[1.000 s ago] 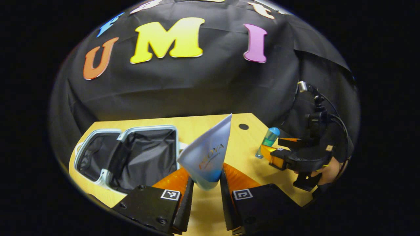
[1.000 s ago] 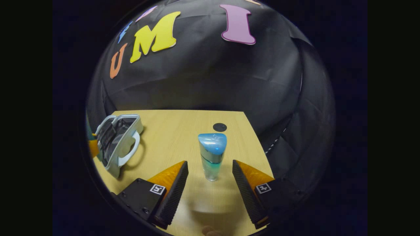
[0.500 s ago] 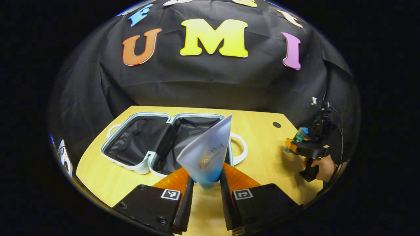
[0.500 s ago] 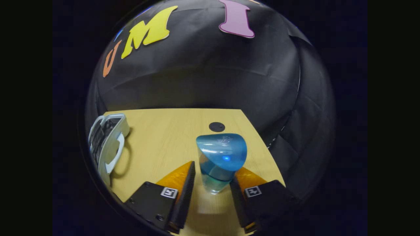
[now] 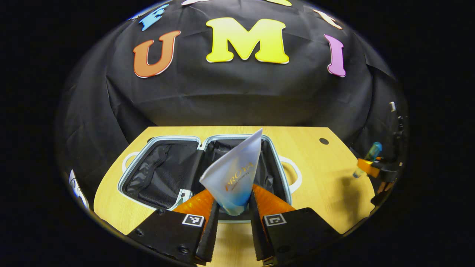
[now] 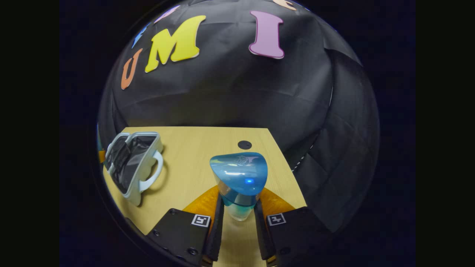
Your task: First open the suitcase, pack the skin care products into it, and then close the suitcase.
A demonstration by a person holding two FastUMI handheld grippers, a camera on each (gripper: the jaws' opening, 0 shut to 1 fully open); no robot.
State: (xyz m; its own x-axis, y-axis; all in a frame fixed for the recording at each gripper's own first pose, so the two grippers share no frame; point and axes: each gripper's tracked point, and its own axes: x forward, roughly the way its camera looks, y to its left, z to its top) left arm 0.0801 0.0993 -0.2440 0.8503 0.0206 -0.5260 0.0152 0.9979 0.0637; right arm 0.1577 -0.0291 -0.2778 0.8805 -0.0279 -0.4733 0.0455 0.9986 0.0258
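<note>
The pale blue suitcase lies open on the wooden table, its two dark-lined halves side by side. My left gripper is shut on a frosted blue tube, held upright over the suitcase's right half near its front rim. In the right gripper view, my right gripper is shut on a clear bottle with a blue cap, lifted above the table. The suitcase sits far to the left there. The right gripper with its bottle also appears at the far right of the left gripper view.
The wooden table has a round black grommet near its back right corner, also visible as a grommet in the right gripper view. The suitcase's white handle sticks out to the right. Black cloth walls the booth behind.
My left gripper has carried the tube left until it hangs over the suitcase's right half. My right gripper has shut on the bottle and lifted it off the table.
</note>
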